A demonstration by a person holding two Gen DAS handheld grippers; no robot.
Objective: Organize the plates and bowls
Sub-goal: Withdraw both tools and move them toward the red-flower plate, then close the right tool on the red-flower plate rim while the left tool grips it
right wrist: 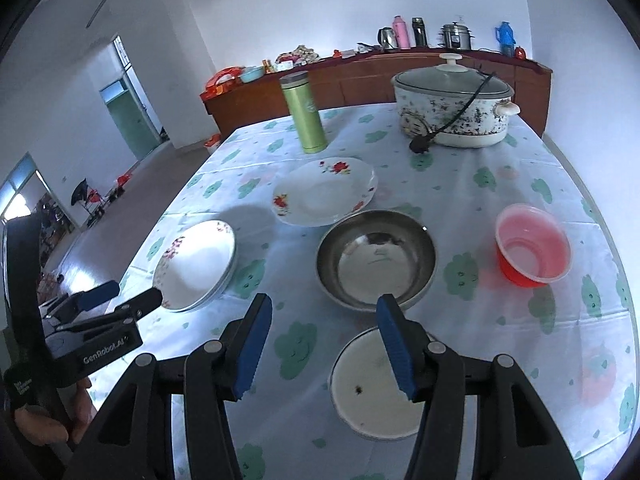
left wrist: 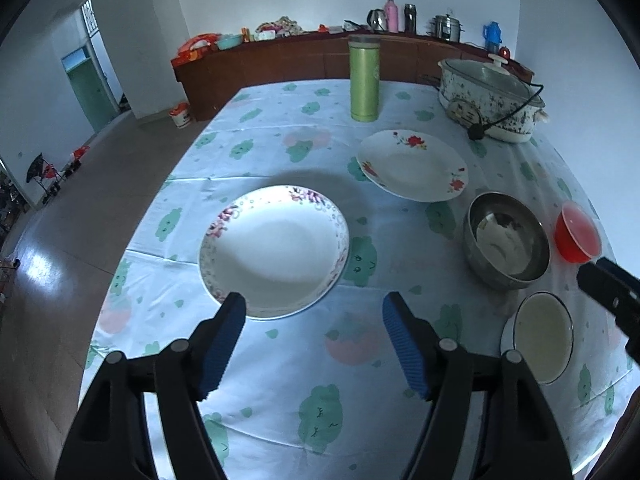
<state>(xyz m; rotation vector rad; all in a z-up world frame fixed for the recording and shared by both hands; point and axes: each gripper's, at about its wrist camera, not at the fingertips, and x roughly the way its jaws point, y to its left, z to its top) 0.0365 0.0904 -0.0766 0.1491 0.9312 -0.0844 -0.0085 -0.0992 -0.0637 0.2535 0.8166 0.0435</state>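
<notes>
both claws sit open and empty: left claw (left wrist: pixel 312 308) by the near rim of the purple-flowered plate (left wrist: pixel 276 250), right claw (right wrist: pixel 324 314) above the white bowl (right wrist: pixel 374 388) on the desk (right wrist: pixel 500 184). a thin rim could slip out if pinched shallow. only the right view shows that plate is really a stack.

A home dining room: table under a cartoon-print tablecloth (left wrist: pixel 280 360), electric slow cooker (right wrist: pixel 454 110), wooden sideboard (left wrist: pixel 280 66) carrying kettle (left wrist: pixel 375 19), thermos flasks, steamer pot (left wrist: pixel 447 26); green interior door (left wrist: pixel 86 94).
</notes>
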